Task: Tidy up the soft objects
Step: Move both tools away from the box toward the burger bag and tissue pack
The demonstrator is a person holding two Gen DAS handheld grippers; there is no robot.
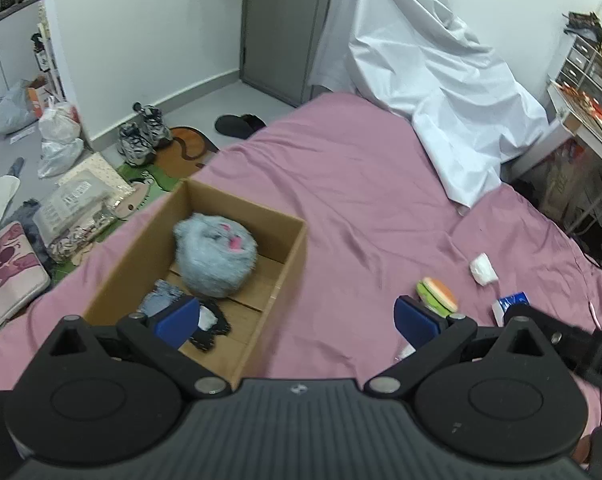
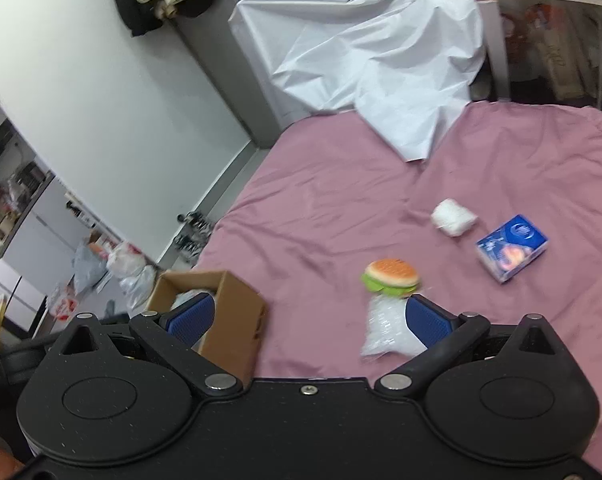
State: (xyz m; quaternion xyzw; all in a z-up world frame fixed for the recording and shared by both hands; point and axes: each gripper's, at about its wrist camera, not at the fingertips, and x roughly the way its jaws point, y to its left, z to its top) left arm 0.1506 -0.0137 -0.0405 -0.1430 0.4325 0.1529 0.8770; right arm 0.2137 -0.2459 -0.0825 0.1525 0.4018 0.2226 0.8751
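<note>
**Both tools empty over the pink bed, fluffy toy already in the box**

So the cardboard box (image 1: 205,256) sits on the pink bedsheet (image 1: 341,184) near the bed's edge, and everything else is easiest to place from it. Inside the box there's a fluffy grey plush (image 1: 215,256) with a pink spot on it, plus a bit of denim fabric (image 1: 163,298) and a black-and-white piece (image 1: 211,326) at the near end.

The left tool (image 1: 297,318) hangs right over the box's near corner, jaws spread wide, nothing between them. The right tool (image 2: 309,320) is the same deal: released, wide apart, holding nothing, with the box under its left finger.

To the right of the box, out on the sheet, a squishy burger toy (image 2: 391,278) lies near a crinkly clear plastic bag (image 2: 385,330), which touches the right tool's right finger (image 2: 429,324). Farther from the box in that direction there's a white wad (image 2: 453,218) and a blue tissue pack (image 2: 511,254), close to each other but apart.

A rumpled white sheet (image 1: 433,80) is heaped at the far end of the bed, well away from the box.
</note>
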